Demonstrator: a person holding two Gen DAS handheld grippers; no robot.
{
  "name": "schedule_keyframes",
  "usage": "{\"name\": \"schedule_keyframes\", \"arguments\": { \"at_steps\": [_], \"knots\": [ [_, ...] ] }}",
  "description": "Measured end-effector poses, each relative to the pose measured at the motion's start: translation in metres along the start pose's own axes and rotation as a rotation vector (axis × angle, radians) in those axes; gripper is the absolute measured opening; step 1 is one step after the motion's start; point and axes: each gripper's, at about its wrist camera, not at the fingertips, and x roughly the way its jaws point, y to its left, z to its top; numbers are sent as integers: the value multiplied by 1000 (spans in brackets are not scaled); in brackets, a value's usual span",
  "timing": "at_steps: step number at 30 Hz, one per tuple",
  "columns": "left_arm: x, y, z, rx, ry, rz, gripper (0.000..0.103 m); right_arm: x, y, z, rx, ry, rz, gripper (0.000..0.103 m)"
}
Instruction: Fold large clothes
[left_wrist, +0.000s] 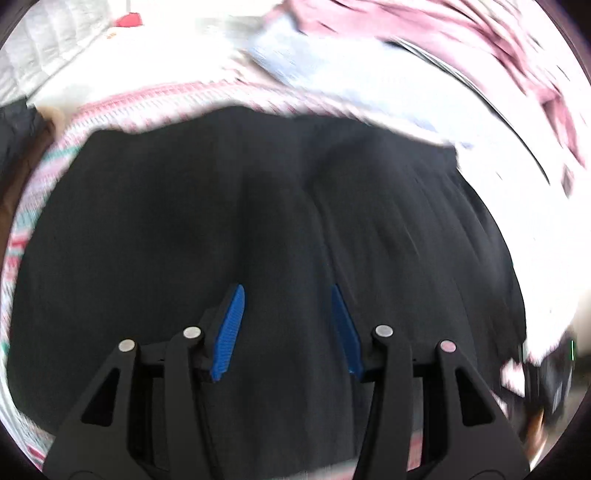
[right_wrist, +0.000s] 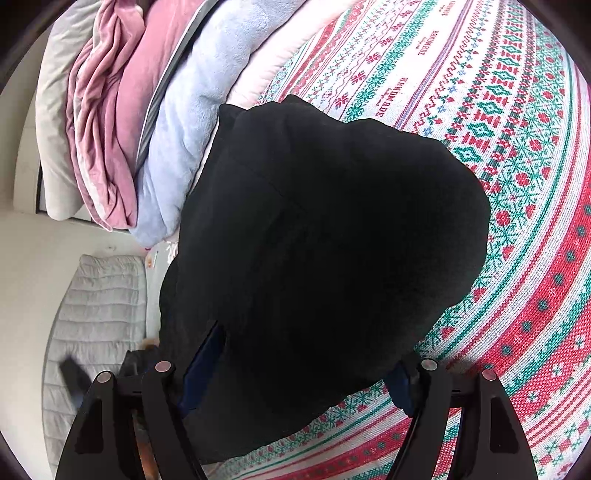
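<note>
Black linkage arms of the left gripper (left_wrist: 286, 295) fill the lower frame of the blurred left wrist view, blue pads parted about halfway with nothing pinched between them, above the black garment (left_wrist: 258, 206) spread across the frame's centre. Right gripper (right_wrist: 306, 343), at the bottom of its own view, stands spread wide with a bulky fold of that garment (right_wrist: 325, 236) bunched between its fingers; whether the pads press it cannot be told. Under the garment lies a patterned red-and-green bedspread (right_wrist: 517, 184), with folded pink and pale-blue blankets (right_wrist: 147, 110) stacked at upper left.
</note>
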Motion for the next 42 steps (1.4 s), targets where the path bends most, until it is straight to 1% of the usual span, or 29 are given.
{"name": "schedule_keyframes", "arguments": {
  "at_steps": [1,3,5,6,8,9,10,12,14,16,17,18,20,21,22,23,25,27,28,30,31,32,34,36,37,38,41,42],
  "knots": [
    [-5,-3,-15,15,8,-8,51,0,0,0,2,-3,0,80],
    [-16,-7,-44,26,-9,-33,51,0,1,-1,3,-10,-1,81],
    [-15,-14,-60,51,-11,-35,51,2,2,-2,2,-20,-1,83],
    [-8,-18,-65,73,-7,-20,51,3,3,-2,1,-28,0,84],
    [12,-25,-74,139,-5,39,53,6,5,-1,-1,-42,2,85],
    [17,-28,-78,160,-25,54,57,6,5,-1,-3,-49,4,86],
    [18,-27,-78,156,-44,50,58,8,6,-1,-6,-57,7,86],
    [16,-22,-74,108,-34,25,57,9,7,0,-12,-72,11,86],
    [8,-16,-74,96,-26,1,57,11,9,-2,-22,-91,16,86],
    [-2,-6,-74,72,-26,-19,57,10,11,-3,-44,-103,13,82],
    [-10,1,-73,55,-29,-30,57,8,12,-4,-50,-113,15,72],
    [-19,10,-72,42,-28,-38,57,3,11,-4,-52,-128,16,57],
    [-39,26,-71,24,-51,-26,57,-6,10,-4,-51,-149,50,41],
    [-52,37,-71,9,-69,6,57,-9,10,-3,-60,-153,63,39],
    [-63,48,-70,-8,-84,32,57,-10,11,-3,-72,-155,57,38],
    [-73,61,-72,-32,-103,41,57,-9,13,-4,-84,-161,44,36],
    [-86,93,-76,-107,-106,19,57,-10,17,-7,-112,-183,17,32],
    [-90,129,-79,-203,-94,26,57,-13,26,-11,-155,-211,0,27],
    [-91,140,-82,-234,-88,48,57,-15,31,-13,-183,-227,-6,26],
    [-82,176,-84,-319,-52,142,57,-17,40,-17,-239,-251,-29,26],
    [-76,186,-85,-338,-34,162,57,-17,46,-19,-273,-260,-52,26],
    [-70,194,-84,-349,-20,165,57,-15,48,-19,-290,-263,-72,26],
    [-64,201,-84,-353,-17,168,57,-10,40,-17,-259,-248,-79,26],
    [-63,197,-83,-339,-24,190,57,-9,32,-13,-204,-228,-61,25],
    [-66,199,-85,-344,-27,186,57,-11,33,-12,-204,-230,-58,25],
    [-72,201,-85,-358,-37,163,57,-13,41,-13,-227,-241,-68,24],
    [-91,218,-87,-435,-69,35,57,-22,76,-21,-343,-295,-122,22],
    [-94,225,-86,-467,-77,8,57,-25,91,-24,-389,-316,-137,22]
  ]
}}
